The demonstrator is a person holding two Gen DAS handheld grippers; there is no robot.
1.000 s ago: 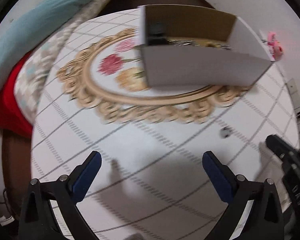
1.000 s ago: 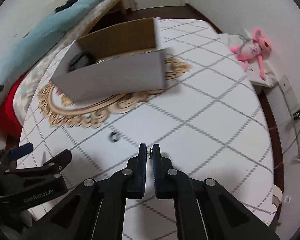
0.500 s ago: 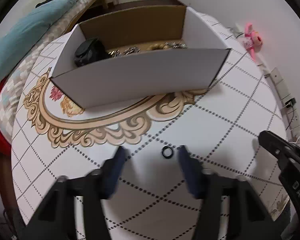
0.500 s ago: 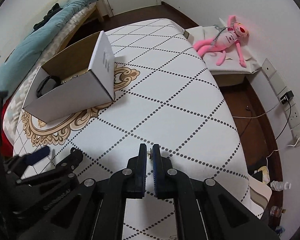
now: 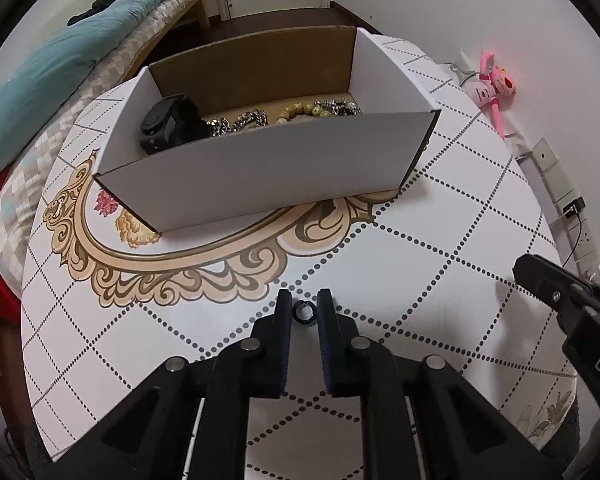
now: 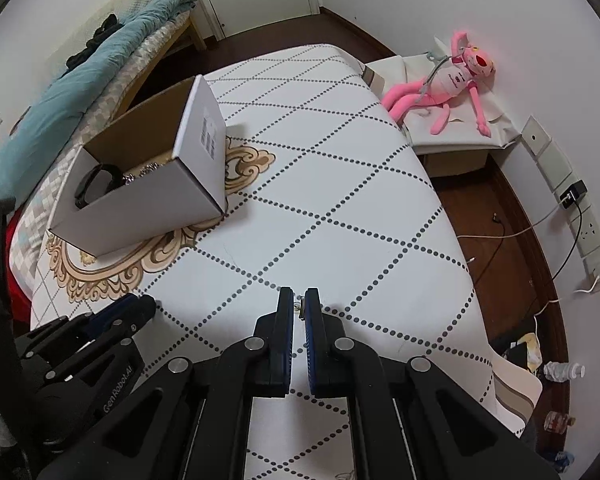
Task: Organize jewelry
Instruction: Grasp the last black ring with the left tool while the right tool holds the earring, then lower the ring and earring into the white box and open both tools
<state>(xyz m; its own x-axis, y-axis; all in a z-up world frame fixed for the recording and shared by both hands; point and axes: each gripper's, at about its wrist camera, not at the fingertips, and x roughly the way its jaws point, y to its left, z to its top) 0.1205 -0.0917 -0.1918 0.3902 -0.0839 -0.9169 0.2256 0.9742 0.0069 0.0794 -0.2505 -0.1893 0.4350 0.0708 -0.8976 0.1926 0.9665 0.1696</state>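
A small black ring (image 5: 304, 313) stands between the pads of my left gripper (image 5: 304, 312), which is shut on it just above the white patterned tablecloth (image 5: 420, 264). Behind it stands an open white cardboard box (image 5: 260, 172) holding a black watch (image 5: 172, 124), silver chains (image 5: 240, 120) and a beaded bracelet (image 5: 300, 110). My right gripper (image 6: 299, 308) is shut on a tiny metal piece (image 6: 299, 307), low over the cloth, right of the box (image 6: 148, 200). The left gripper also shows in the right wrist view (image 6: 112, 320).
A bed with a teal blanket (image 5: 60, 60) lies left of the table. A pink plush toy (image 6: 452, 80) lies on a low white stand at the right. Wall sockets and cables (image 6: 572, 200) are at the far right. The table edge (image 6: 480, 320) drops off at right.
My left gripper moved in on the black ring and closed on it; it was wide open a second ago. My right gripper stayed shut and swung to the right, away from the box.
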